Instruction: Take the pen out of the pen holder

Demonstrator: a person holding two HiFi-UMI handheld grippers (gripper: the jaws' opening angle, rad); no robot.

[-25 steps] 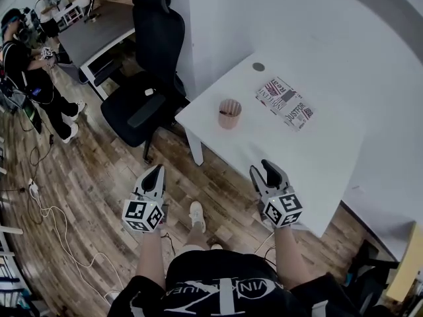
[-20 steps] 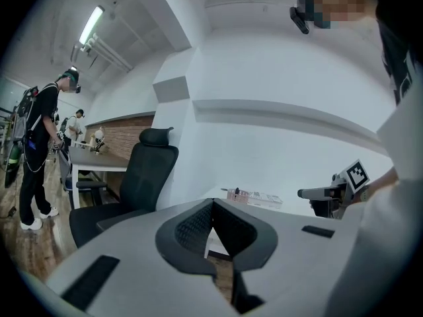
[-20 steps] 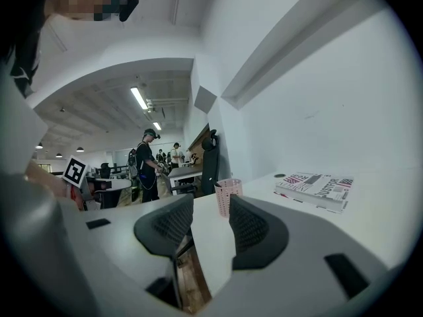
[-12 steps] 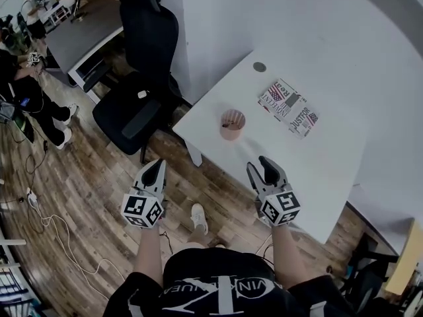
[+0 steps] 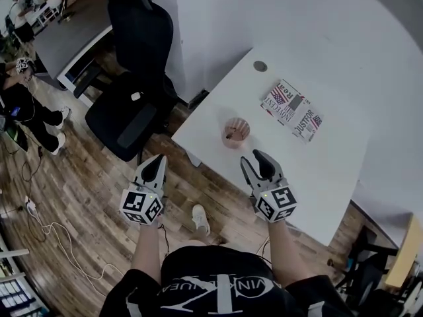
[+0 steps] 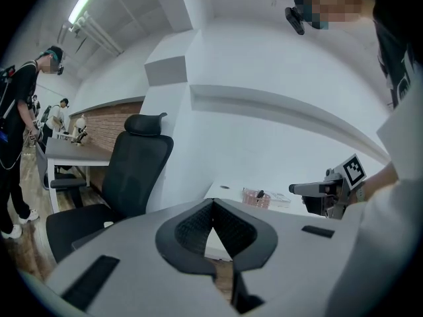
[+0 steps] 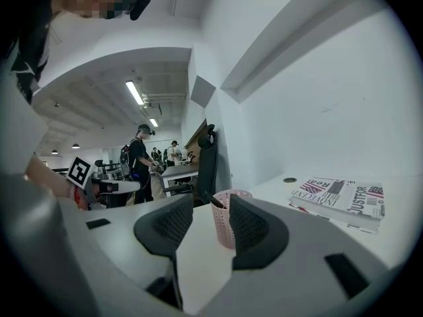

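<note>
A pink mesh pen holder (image 5: 236, 131) stands near the front left corner of the white table (image 5: 330, 157), and a dark pen (image 5: 229, 136) leans inside it. My right gripper (image 5: 255, 162) is open just in front of the holder, over the table's near edge, with nothing in it. In the right gripper view, the holder (image 7: 223, 228) and the pen's tip (image 7: 213, 201) show between the spread jaws of the right gripper (image 7: 211, 209). My left gripper (image 5: 156, 166) hangs over the wooden floor left of the table, its jaws touching at the tips (image 6: 213, 207).
A printed magazine (image 5: 291, 109) lies at the back of the table beside a round cable grommet (image 5: 260, 65). A black office chair (image 5: 132, 78) stands left of the table. Other people stand at a grey desk (image 5: 63, 35) far left. Cables trail on the floor.
Both grippers have come forward towards the table. The right one now sits close to the pen holder, which was farther ahead before.
</note>
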